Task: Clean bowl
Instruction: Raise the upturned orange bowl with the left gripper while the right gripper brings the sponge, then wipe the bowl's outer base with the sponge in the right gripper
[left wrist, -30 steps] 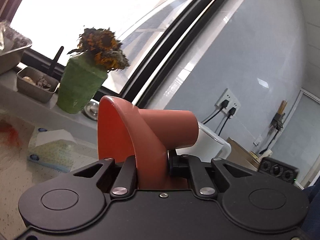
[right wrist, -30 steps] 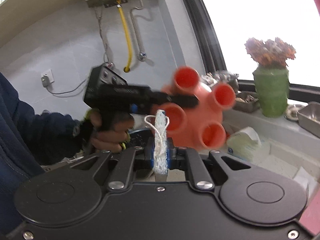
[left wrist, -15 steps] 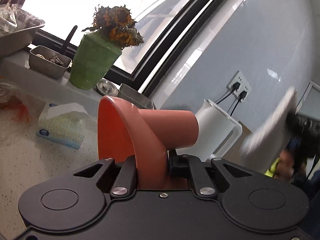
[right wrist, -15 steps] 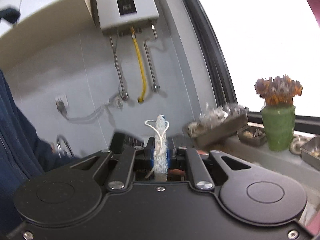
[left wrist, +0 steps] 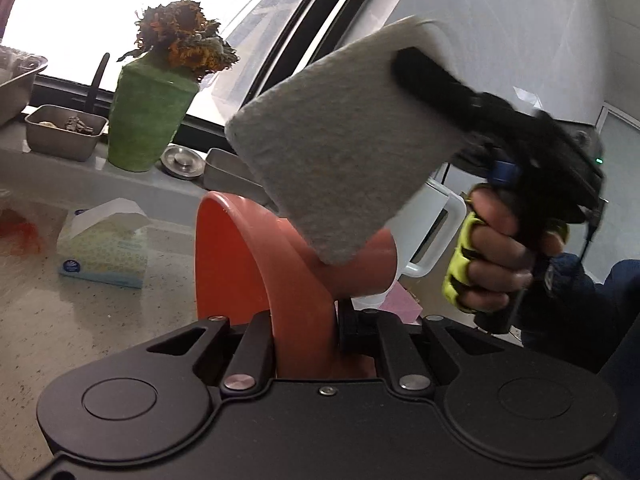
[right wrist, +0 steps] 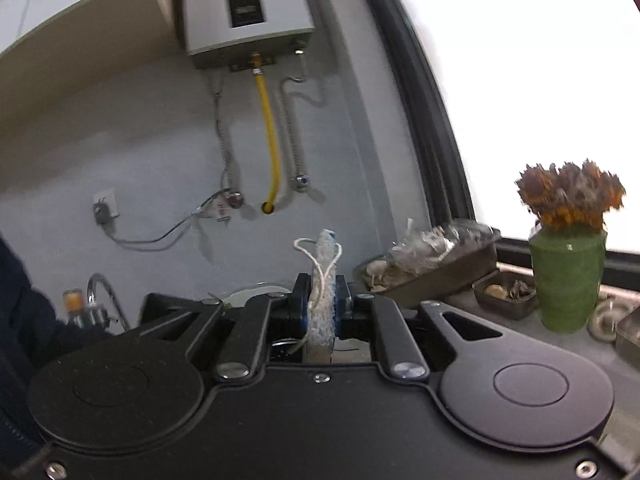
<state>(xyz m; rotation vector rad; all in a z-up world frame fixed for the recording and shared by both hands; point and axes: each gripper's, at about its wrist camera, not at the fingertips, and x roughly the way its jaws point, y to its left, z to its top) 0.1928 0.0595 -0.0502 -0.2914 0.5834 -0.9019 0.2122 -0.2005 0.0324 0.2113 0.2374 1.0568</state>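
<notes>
The left gripper pinched the orange bowl by its rim at centre frame; the right gripper clamped a scouring pad. Pressing the pad hard could have levered the bowl from that thin edge hold.

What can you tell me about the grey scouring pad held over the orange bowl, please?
The grey scouring pad is a flat, felt-like sheet with a rough, fibrous face. The right gripper pinches it at one edge, where a white string loop and a blue trim show. It hangs tilted, with its lower corner over the orange plastic bowl; contact cannot be confirmed.
</notes>
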